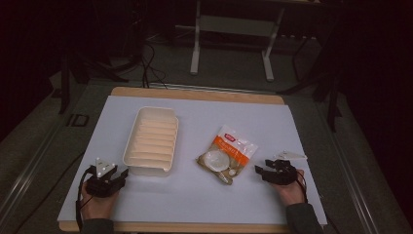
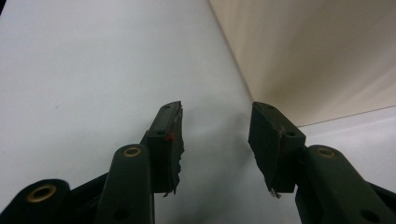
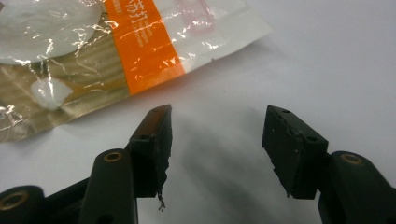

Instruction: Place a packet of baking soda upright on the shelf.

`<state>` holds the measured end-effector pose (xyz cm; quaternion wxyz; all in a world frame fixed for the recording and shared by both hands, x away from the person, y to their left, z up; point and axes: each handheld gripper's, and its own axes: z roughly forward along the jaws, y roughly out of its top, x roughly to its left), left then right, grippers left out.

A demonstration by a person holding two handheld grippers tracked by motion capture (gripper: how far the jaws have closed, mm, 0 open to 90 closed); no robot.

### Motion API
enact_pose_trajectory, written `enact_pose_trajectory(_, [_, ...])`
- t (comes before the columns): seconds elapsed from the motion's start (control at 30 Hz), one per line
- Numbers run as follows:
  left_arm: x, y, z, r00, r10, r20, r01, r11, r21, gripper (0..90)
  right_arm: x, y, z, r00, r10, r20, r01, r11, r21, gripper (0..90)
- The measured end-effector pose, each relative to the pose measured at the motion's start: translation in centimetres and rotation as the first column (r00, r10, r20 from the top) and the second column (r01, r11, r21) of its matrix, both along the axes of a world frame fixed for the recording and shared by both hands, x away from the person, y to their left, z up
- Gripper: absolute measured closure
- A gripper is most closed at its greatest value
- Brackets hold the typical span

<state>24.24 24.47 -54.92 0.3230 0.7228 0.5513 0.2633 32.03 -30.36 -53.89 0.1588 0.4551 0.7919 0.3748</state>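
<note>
A cream ribbed plastic tray [image 1: 151,141] lies left of centre on the white table cover. An orange, white and clear snack packet [image 1: 227,153] lies to its right. My left gripper [image 1: 118,174] rests near the tray's front left corner, open and empty. In the left gripper view the jaws [image 2: 215,126] stand apart over bare cover, with the tray's wall [image 2: 317,51] at upper right. My right gripper [image 1: 259,170] sits just right of the packet, open. In the right gripper view its jaws [image 3: 217,135] are apart, and the packet [image 3: 93,51] lies a short way ahead at upper left.
The white cover [image 1: 195,195] lies on a wooden table [image 1: 195,93] whose edge shows at the back. A white-legged frame [image 1: 231,44] and cables stand on the dark floor beyond. A small white triangular plate [image 1: 290,156] tops the right gripper.
</note>
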Motion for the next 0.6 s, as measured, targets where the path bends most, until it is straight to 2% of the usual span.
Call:
enact_pose_trajectory(0.1, [-0.1,-0.1,0.1,0.9998,-0.008,0.019,0.008,0.9999,0.007,54.6,0.5,0.3,0.0,1.0000,0.006,0.002,-0.006,1.000,0.005,41.9])
enact_pose_trajectory(0.27, [-0.1,0.2,0.1,0.9994,0.000,0.034,0.001,1.0000,-0.009,54.3,1.5,0.4,0.3,1.0000,0.006,0.003,-0.006,1.000,0.029,40.1])
enact_pose_trajectory(0.6, [-0.1,0.4,0.0,0.9991,0.014,0.040,-0.014,0.9998,-0.015,53.4,3.4,1.0,0.5,0.9996,0.014,-0.023,-0.012,0.998,0.063,39.8])
